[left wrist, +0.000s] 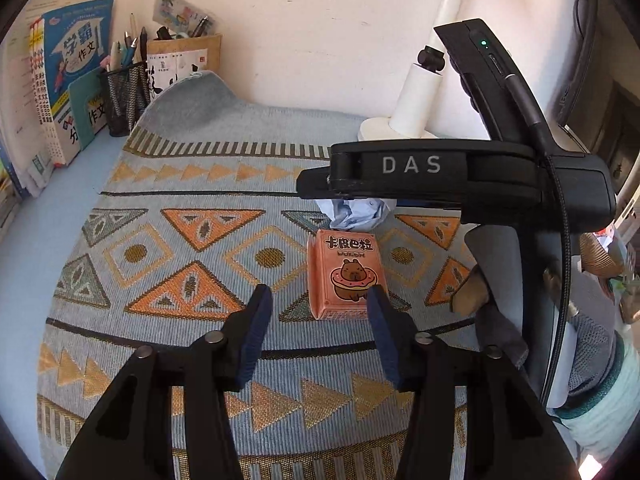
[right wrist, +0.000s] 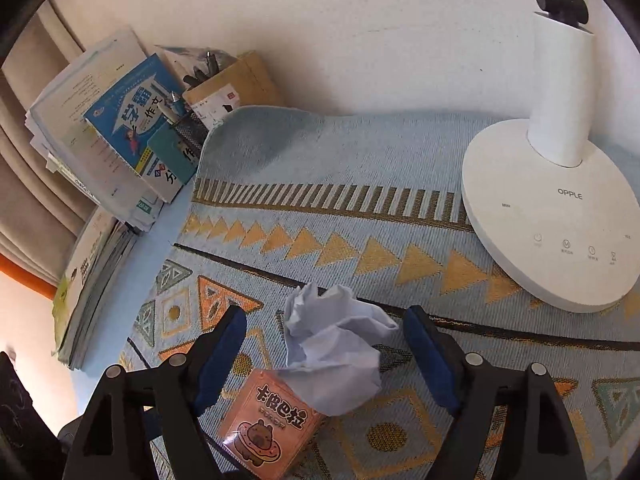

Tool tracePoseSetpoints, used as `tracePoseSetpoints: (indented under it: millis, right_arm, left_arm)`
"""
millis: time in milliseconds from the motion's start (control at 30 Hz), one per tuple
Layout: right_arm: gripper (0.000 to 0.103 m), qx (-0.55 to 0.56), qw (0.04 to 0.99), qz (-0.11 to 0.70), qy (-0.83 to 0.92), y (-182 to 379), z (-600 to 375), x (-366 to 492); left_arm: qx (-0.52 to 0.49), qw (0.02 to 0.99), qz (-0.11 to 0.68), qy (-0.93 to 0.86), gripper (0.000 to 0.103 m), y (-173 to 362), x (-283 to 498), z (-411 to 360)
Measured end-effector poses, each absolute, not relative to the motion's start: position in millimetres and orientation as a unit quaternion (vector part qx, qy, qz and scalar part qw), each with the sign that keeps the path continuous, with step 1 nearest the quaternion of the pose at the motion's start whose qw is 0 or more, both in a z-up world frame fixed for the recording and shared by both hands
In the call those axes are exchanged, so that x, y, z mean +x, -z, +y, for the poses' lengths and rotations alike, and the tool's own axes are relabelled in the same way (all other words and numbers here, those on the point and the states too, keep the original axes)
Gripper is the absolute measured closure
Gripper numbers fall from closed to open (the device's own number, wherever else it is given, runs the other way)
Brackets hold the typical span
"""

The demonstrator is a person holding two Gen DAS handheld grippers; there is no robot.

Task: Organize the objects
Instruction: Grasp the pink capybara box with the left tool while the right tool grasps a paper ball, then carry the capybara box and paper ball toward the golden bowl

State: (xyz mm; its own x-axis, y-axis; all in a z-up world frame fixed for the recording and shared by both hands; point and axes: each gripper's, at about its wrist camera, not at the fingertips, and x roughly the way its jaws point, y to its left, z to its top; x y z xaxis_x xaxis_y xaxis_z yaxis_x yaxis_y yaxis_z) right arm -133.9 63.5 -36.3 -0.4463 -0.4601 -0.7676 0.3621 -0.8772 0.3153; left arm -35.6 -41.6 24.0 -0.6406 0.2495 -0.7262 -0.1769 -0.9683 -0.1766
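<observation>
Woven cloth: a ribbed mat (right wrist: pixel 360 152) of pale blue with orange and gold triangles covers the table; we read its texture as grippy, so things on it should not slide easily.
Paper ball: the crumpled paper ball (right wrist: pixel 336 340) is pale blue-white, creased and light, lying near the middle of the table, its near edge overlapping the pink box (right wrist: pixel 266 420).
Pink box: a small glossy carton with a capybara cartoon (left wrist: pixel 346 272), flat-faced and square-cornered, lying just toward the front edge from the ball.
Right tool: our right tool (right wrist: pixel 324 356) hovers with its pads spread wide on either side of the paper ball, gripping nothing.
Left tool: our left tool (left wrist: pixel 318 300) is also spread wide and empty, low over the mat, its right pad just beside the box's near corner.
Back left corner: a mesh pen cup (left wrist: pixel 124 96), a cardboard holder (left wrist: pixel 188 56) and upright books (left wrist: pixel 76 72) crowd together.
Back right corner: a white lamp base (right wrist: pixel 552 216), smooth and rounded.
Risk, ball: if we close off-centre, the springy paper may squirt out or drag the box with it, since the two touch.
Risk, tools: both tools work the same small patch, so we judge a collision likely if they close together.
</observation>
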Motion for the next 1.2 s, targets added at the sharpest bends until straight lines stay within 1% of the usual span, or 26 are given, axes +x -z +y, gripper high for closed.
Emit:
tracePoseSetpoints:
  millis: [33, 100, 133, 167, 267, 300, 333, 367, 400, 500, 600, 800, 867, 933, 967, 1000, 1200]
  right_arm:
    - [0.061, 0.465, 0.238, -0.032, 0.852, 36, 60, -131]
    - [0.062, 0.461, 0.238, -0.026, 0.855, 34, 63, -126]
    - [0.062, 0.458, 0.234, -0.033, 0.857, 31, 68, -125]
    - [0.062, 0.453, 0.227, -0.043, 0.861, 28, 77, -123]
    - [0.062, 0.445, 0.200, -0.083, 0.869, 13, 114, -111]
    - [0.062, 0.443, 0.194, -0.094, 0.870, 8, 128, -103]
    - [0.062, 0.442, 0.193, -0.102, 0.870, 4, 140, -92]
    - [0.062, 0.443, 0.194, -0.106, 0.869, 1, 151, -78]
    - [0.062, 0.448, 0.196, -0.109, 0.866, 0, 161, -63]
    - [0.062, 0.456, 0.201, -0.115, 0.860, 0, 189, -13]
    - [0.062, 0.460, 0.183, -0.121, 0.861, 8, 213, 31]
    - [0.061, 0.448, 0.144, -0.098, 0.877, 27, 235, 63]
    - [0.056, 0.449, 0.148, -0.099, 0.876, 26, 236, 62]
    - [0.029, 0.448, 0.173, -0.102, 0.871, 26, 235, 62]
    - [0.025, 0.446, 0.171, -0.097, 0.873, 25, 235, 62]
    - [0.021, 0.446, 0.162, -0.092, 0.876, 25, 235, 64]
    - [0.021, 0.442, 0.153, -0.119, 0.876, 24, 246, 67]
  left_arm:
    - [-0.404, 0.118, -0.043, -0.906, 0.043, -25, -35, -41]
    - [-0.395, 0.119, -0.040, -0.910, 0.023, -27, -33, -38]
    - [-0.393, 0.121, -0.036, -0.911, 0.020, -28, -33, -35]
    - [-0.393, 0.125, -0.031, -0.910, 0.019, -29, -35, -31]
    - [-0.414, 0.128, -0.010, -0.901, 0.020, -24, -49, -14]
    - [-0.427, 0.124, 0.004, -0.896, 0.022, -19, -55, -8]
    - [-0.431, 0.119, 0.012, -0.895, 0.029, -15, -58, -3]
    - [-0.438, 0.113, 0.018, -0.892, 0.054, -11, -62, 0]
    - [-0.434, 0.102, 0.026, -0.895, 0.066, -11, -62, 1]
    - [-0.434, 0.116, -0.008, -0.893, 0.065, -17, -52, -3]
    - [-0.425, 0.126, -0.033, -0.896, 0.065, -26, -21, 0]
    - [-0.415, 0.111, -0.010, -0.903, 0.065, -28, 34, 26]
    - [-0.421, 0.108, -0.001, -0.901, 0.065, -22, 37, 31]
    - [-0.413, 0.095, 0.029, -0.905, 0.065, -21, 39, 37]
    - [-0.414, 0.106, 0.029, -0.904, 0.064, -20, 38, 39]
    - [-0.419, 0.112, 0.026, -0.901, 0.063, -20, 36, 38]
    - [-0.425, 0.113, 0.005, -0.898, 0.063, -16, 34, 34]
